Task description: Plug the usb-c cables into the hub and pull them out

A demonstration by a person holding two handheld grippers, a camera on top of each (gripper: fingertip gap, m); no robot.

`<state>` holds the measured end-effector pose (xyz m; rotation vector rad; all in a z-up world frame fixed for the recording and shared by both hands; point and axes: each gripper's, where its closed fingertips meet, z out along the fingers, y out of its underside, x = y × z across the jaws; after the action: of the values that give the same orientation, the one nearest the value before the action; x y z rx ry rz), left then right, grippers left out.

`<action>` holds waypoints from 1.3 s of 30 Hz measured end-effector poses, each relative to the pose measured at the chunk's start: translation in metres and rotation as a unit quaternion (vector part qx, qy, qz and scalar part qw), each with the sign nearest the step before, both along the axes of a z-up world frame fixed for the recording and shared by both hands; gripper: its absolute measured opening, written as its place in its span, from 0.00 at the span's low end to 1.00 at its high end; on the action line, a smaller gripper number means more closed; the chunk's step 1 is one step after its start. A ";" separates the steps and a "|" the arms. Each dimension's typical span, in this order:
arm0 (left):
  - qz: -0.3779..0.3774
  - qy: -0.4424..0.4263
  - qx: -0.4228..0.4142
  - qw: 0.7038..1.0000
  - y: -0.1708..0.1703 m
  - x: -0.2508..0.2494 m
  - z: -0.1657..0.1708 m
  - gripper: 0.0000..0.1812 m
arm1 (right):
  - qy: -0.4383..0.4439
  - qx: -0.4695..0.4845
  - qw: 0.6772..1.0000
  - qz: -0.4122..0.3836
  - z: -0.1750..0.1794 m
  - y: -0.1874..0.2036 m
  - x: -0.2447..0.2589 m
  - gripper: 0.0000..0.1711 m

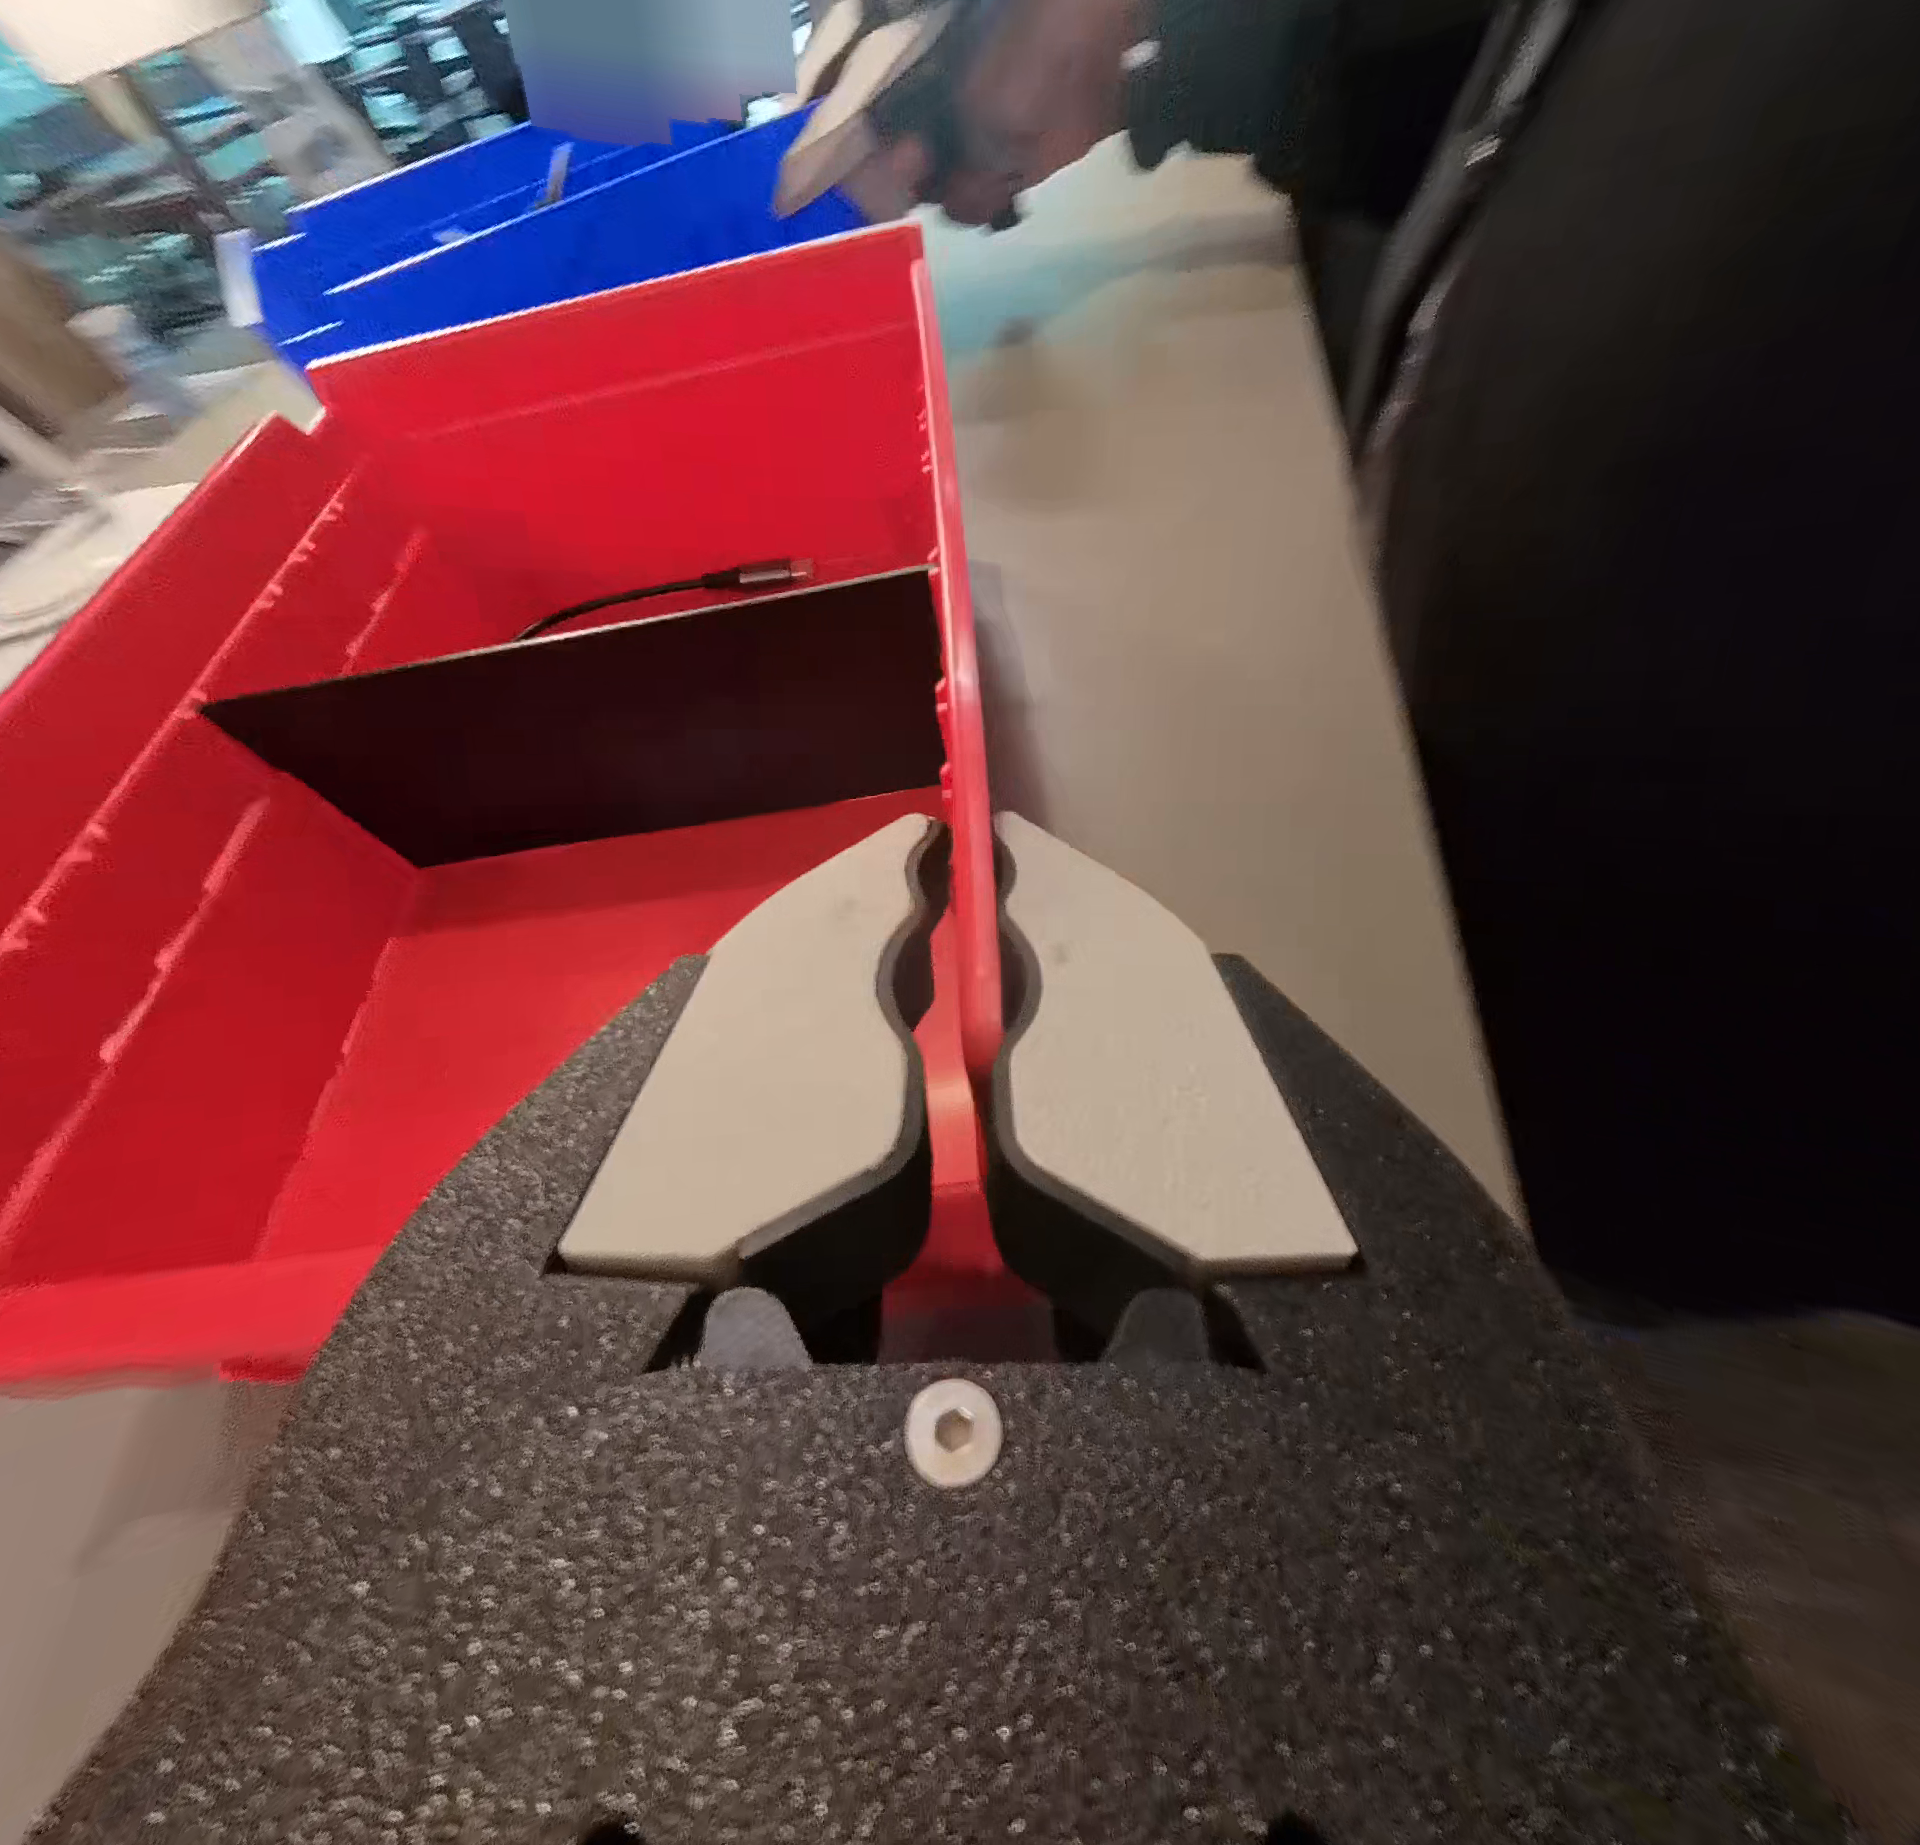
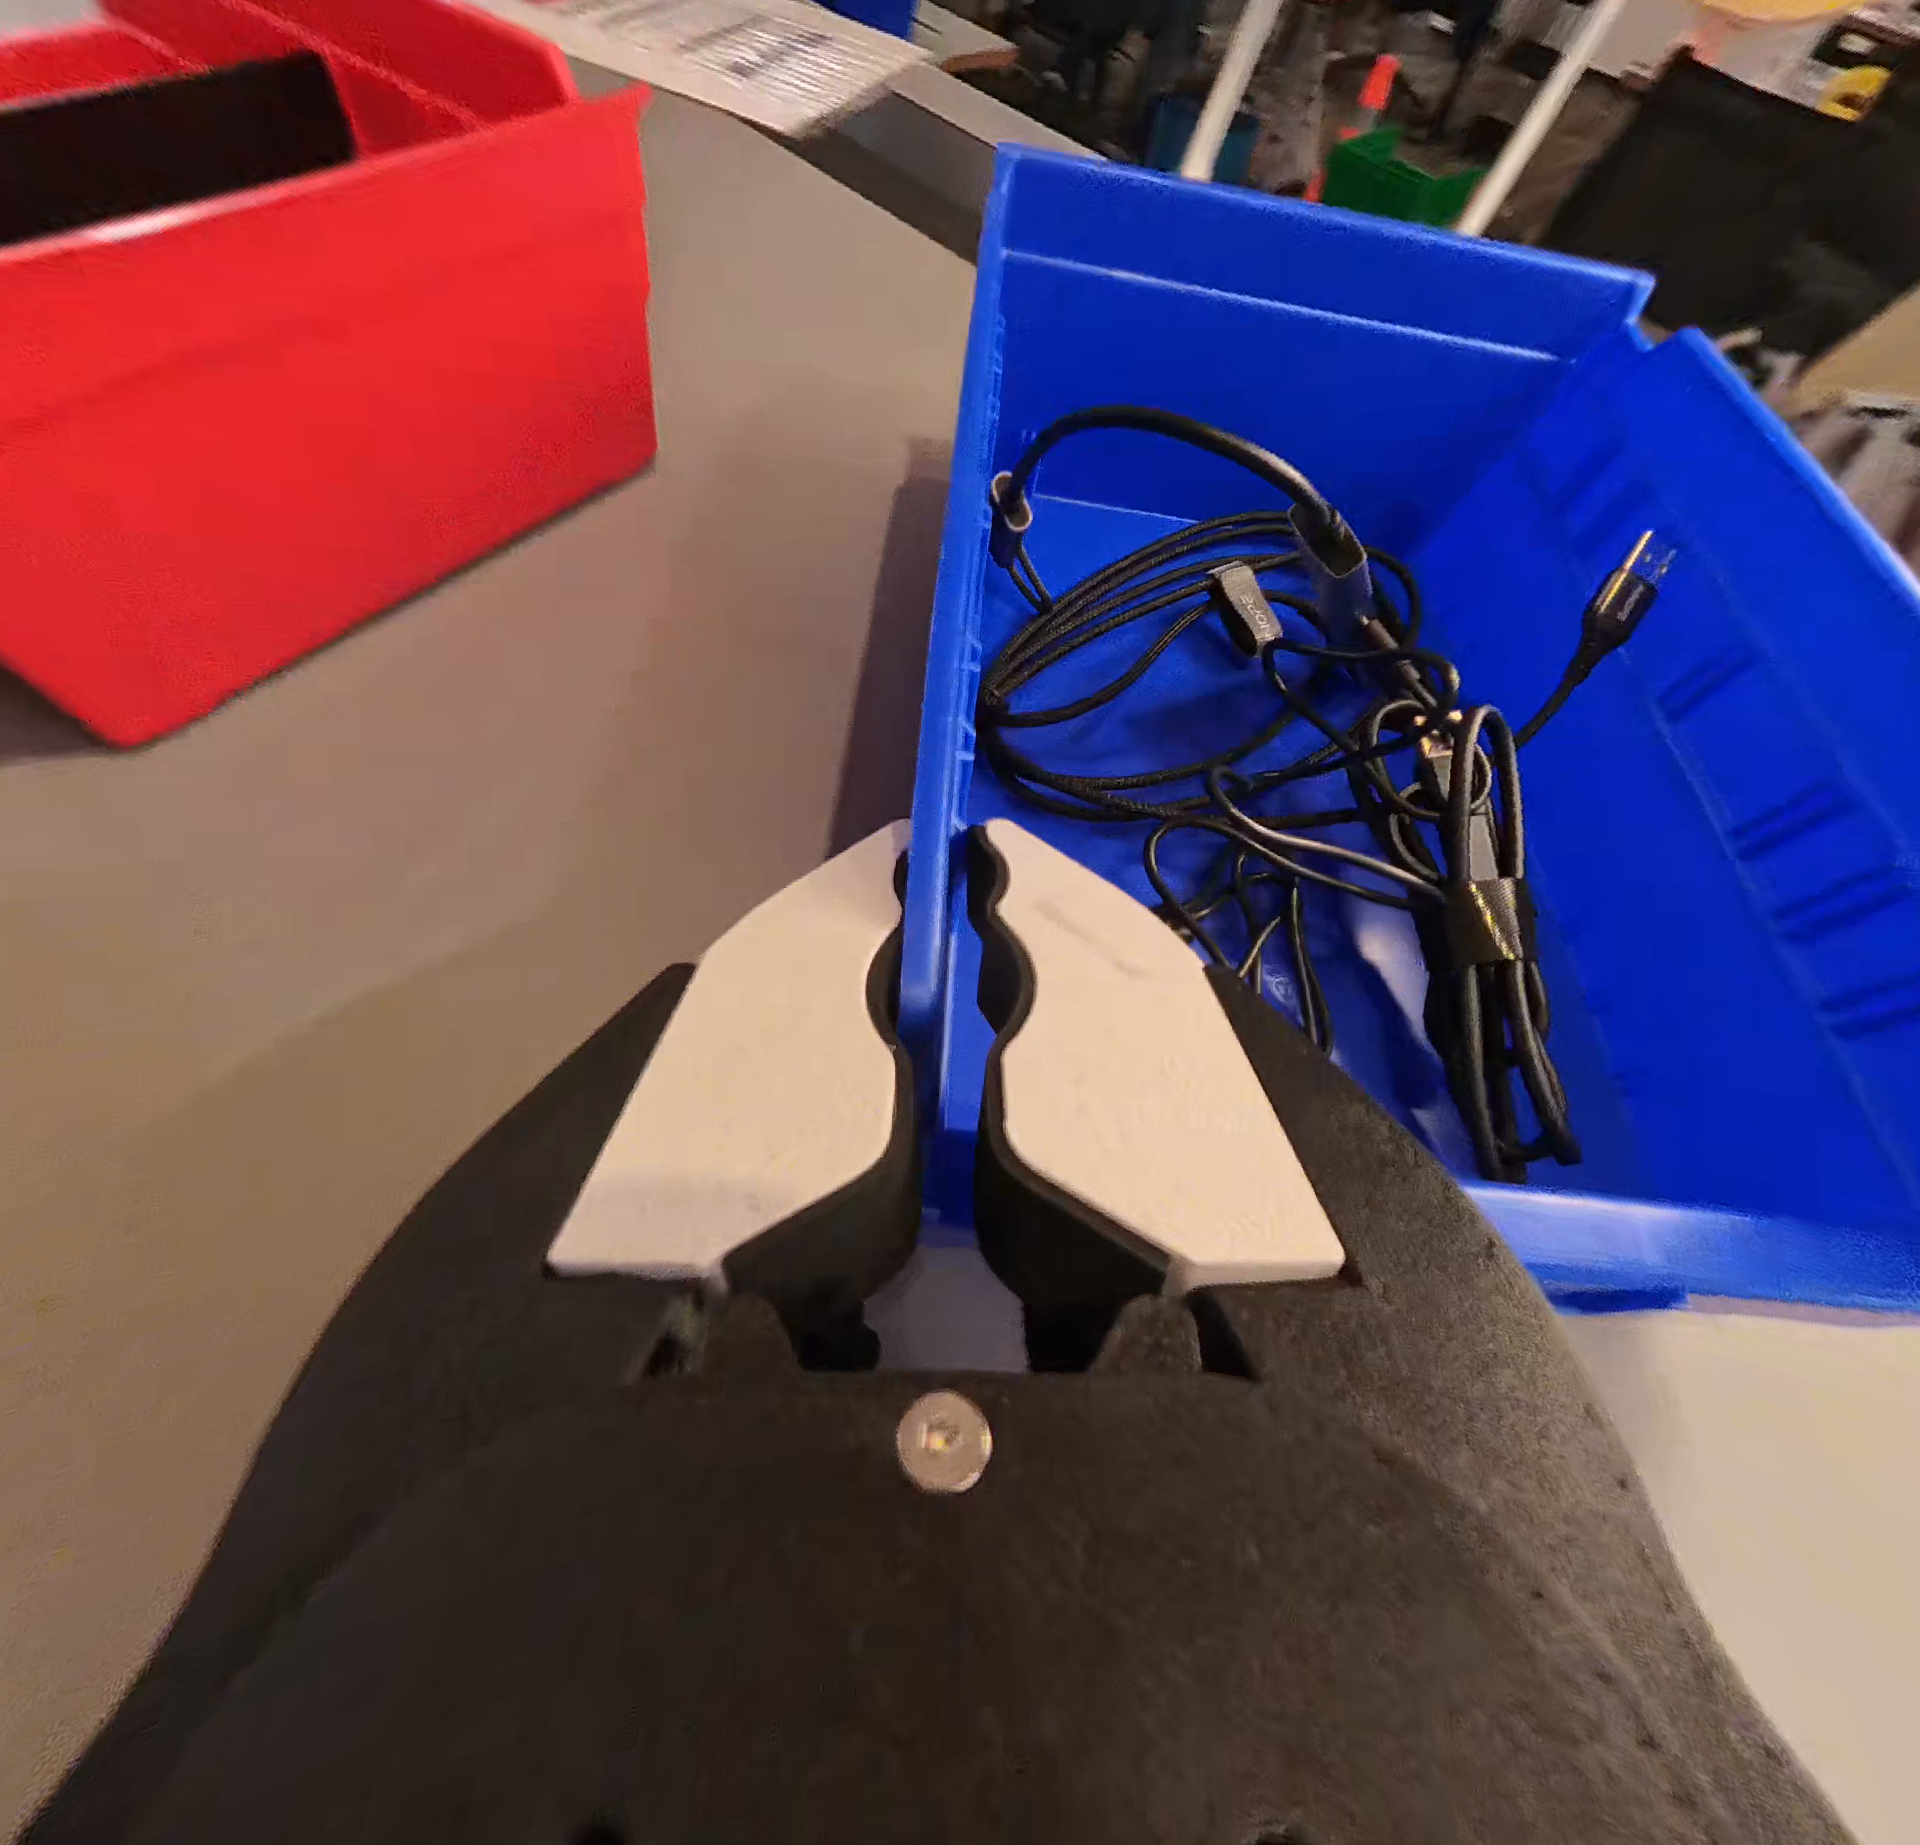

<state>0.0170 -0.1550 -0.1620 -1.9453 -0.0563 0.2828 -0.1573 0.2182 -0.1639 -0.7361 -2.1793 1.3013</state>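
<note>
Between the grey fingers of the left tool [image 1: 971, 839] runs the right wall of the red bin [image 1: 644, 413], and the fingers are clamped on that wall near its near end, one inside the bin and one outside. Just beyond the fingertips a black divider [image 1: 582, 704] stands across the bin from wall to wall. Behind the divider, in the far compartment, a black cable [image 1: 665, 595] lies with its metal plug pointing right toward the gripped wall. Farther off sits a blue bin [image 1: 582, 226], and to the right of both bins the pale surface [image 1: 1164, 569] is bare up to the dark clothing of a person [image 1: 1662, 652] at the right edge.

On the right side, the right tool [image 2: 935, 850] is closed on the left wall of the blue bin [image 2: 1299, 341] in the same straddling way. Inside that bin, right of the fingers, lies a tangle of black USB cables [image 2: 1299, 715]; one bundle is held by a strap, and one plug leans against the bin's right wall. A light object, perhaps the hub, shows blurred under the cables near the fingers. Left across the grey surface [image 2: 468, 860] stands the red bin [image 2: 312, 445], with a printed sheet [image 2: 707, 29] beyond it.
</note>
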 end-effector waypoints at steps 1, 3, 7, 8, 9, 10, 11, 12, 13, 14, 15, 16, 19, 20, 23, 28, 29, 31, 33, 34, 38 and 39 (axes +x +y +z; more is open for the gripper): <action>-0.023 -0.019 0.012 0.999 -0.001 0.010 0.002 0.02 | 0.001 -0.009 1.000 0.024 0.001 -0.007 0.002 0.04; -0.055 -0.048 0.029 0.997 -0.004 0.024 0.005 0.02 | 0.005 -0.007 0.997 0.072 0.000 -0.019 0.005 0.03; -0.118 -0.077 0.024 0.990 0.006 0.046 0.005 0.02 | -0.002 -0.008 0.989 0.146 0.000 -0.058 0.007 0.04; -0.125 -0.077 0.025 0.989 0.013 0.048 0.005 0.02 | 0.000 -0.008 0.987 0.158 0.000 -0.069 0.006 0.04; -0.132 -0.076 0.027 0.988 0.022 0.049 0.006 0.02 | 0.003 -0.009 0.986 0.169 0.000 -0.080 0.004 0.04; -0.140 -0.071 0.030 0.987 0.031 0.051 0.006 0.02 | 0.005 -0.009 0.983 0.181 0.001 -0.092 0.001 0.04; -0.149 -0.070 0.031 0.986 0.041 0.053 0.006 0.02 | 0.007 -0.010 0.981 0.195 0.001 -0.104 0.000 0.04; -0.159 -0.068 0.032 0.984 0.050 0.055 0.006 0.02 | 0.007 -0.010 0.978 0.208 0.001 -0.116 -0.002 0.04; -0.169 -0.066 0.033 0.983 0.058 0.058 0.006 0.02 | 0.009 -0.010 0.975 0.220 0.001 -0.128 -0.003 0.04; -0.183 -0.067 0.036 0.980 0.066 0.061 0.007 0.02 | 0.009 -0.011 0.973 0.230 0.001 -0.138 -0.004 0.04; -0.192 -0.071 0.045 0.978 0.072 0.065 0.008 0.02 | 0.007 -0.013 0.971 0.237 0.001 -0.147 -0.005 0.03; -0.195 -0.070 0.050 0.977 0.079 0.066 0.009 0.02 | 0.005 -0.013 0.970 0.242 0.001 -0.154 -0.007 0.03; -0.193 -0.074 0.049 0.977 0.088 0.070 0.009 0.02 | 0.018 0.003 0.973 0.231 0.003 -0.160 -0.016 0.05; -0.184 -0.075 0.051 0.979 0.088 0.069 0.009 0.03 | 0.029 0.005 0.975 0.220 0.007 -0.158 -0.020 0.08; -0.144 -0.080 0.052 0.985 0.083 0.063 0.010 0.08 | 0.057 -0.006 0.981 0.187 0.027 -0.141 -0.030 0.16; -0.138 -0.129 0.136 0.973 0.067 0.063 0.048 0.28 | 0.100 0.031 0.990 0.096 0.050 -0.102 -0.039 0.18; -0.131 -0.121 0.146 0.973 0.063 0.058 0.055 0.28 | 0.100 0.024 0.991 0.088 0.056 -0.096 -0.036 0.18; -0.088 -0.101 0.153 0.979 0.056 0.037 0.065 0.28 | 0.098 0.023 0.993 0.061 0.066 -0.081 -0.029 0.18; -0.002 -0.100 0.144 0.984 0.047 -0.002 0.070 0.28 | 0.075 0.044 0.996 0.009 0.070 -0.060 -0.023 0.19; 0.050 -0.106 0.137 0.984 0.040 -0.027 0.071 0.28 | 0.052 0.051 0.997 -0.013 0.071 -0.051 -0.016 0.20; 0.244 -0.154 0.146 0.946 0.008 -0.128 0.077 0.29 | -0.107 0.040 0.991 -0.067 0.062 -0.030 0.040 0.26; 0.271 -0.173 0.157 0.934 0.003 -0.150 0.078 0.29 | -0.142 0.025 0.987 -0.073 0.059 -0.031 0.056 0.29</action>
<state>-0.1330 -0.1517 -0.0845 -1.6065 -0.8315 0.2662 -0.1014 0.1876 -0.1051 -1.0956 -2.3167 1.1195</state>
